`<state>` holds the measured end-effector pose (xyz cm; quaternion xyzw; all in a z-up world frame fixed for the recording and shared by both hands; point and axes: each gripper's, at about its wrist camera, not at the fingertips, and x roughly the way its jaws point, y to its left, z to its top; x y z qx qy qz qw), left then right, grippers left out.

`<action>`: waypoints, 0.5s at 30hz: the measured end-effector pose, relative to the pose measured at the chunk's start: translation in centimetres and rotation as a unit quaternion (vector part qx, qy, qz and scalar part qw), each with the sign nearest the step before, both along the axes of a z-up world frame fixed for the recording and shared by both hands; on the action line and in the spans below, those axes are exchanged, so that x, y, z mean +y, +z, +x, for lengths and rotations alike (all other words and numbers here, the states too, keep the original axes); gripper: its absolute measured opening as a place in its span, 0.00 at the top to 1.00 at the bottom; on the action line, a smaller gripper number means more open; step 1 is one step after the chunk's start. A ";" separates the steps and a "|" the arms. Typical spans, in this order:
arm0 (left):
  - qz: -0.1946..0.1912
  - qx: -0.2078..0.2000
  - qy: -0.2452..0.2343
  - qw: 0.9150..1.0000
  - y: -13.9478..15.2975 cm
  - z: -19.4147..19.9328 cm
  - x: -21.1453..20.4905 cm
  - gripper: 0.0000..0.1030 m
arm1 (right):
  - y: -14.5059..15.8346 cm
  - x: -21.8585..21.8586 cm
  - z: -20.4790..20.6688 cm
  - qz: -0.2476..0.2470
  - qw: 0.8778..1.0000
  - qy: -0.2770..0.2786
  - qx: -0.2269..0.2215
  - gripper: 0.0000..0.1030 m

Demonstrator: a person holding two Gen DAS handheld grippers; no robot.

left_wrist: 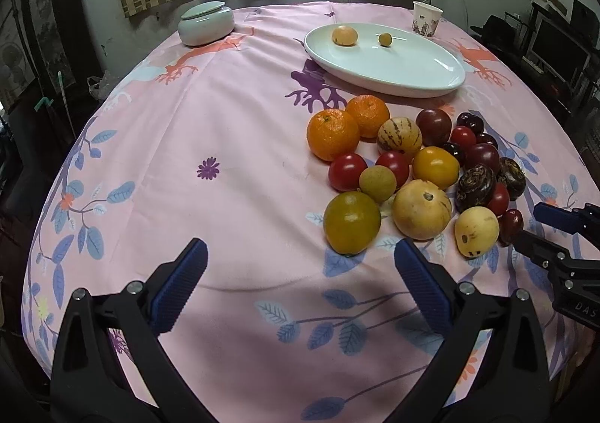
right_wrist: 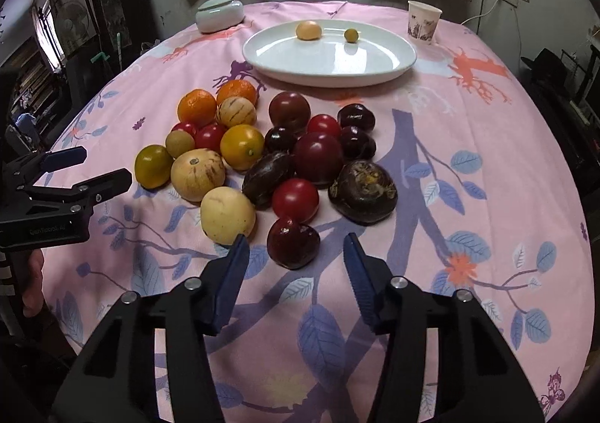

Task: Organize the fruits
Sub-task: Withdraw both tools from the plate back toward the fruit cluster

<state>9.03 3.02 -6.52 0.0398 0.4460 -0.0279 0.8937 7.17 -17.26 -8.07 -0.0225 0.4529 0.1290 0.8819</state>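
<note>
A pile of several fruits lies on the pink cloth: two oranges (left_wrist: 332, 133), red tomatoes (right_wrist: 295, 199), a yellow-green tomato (left_wrist: 351, 222), pale melons (right_wrist: 198, 174), dark plums (right_wrist: 318, 158) and a dark cherry (right_wrist: 293, 243). A white oval plate (right_wrist: 360, 66) behind the pile holds a small yellow-orange fruit (right_wrist: 308, 30) and a tiny round one (right_wrist: 351, 35). My left gripper (left_wrist: 300, 256) is open and empty, left of and before the pile. My right gripper (right_wrist: 296, 246) is open, its tips to either side of the dark cherry, not touching it.
A pale green lidded jar (left_wrist: 205, 22) stands at the back left. A paper cup (right_wrist: 423, 21) stands at the back right beside the plate. The round table's edge curves close on both sides. Curtains and a window are behind.
</note>
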 end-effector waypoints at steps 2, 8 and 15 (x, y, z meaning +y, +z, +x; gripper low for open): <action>-0.003 0.002 0.000 1.000 -0.1 0.1 0.1 0.02 | -0.3 0.2 0.2 0.003 1.000 0.003 0.005 0.49; -0.005 0.014 -0.004 1.000 -0.9 0.5 -0.1 0.02 | -1.5 0.2 1.5 0.010 1.000 0.005 0.029 0.56; -0.002 0.025 -0.009 1.000 -1.7 1.4 -0.5 0.02 | -1.6 0.2 1.5 0.016 0.999 0.011 0.026 0.68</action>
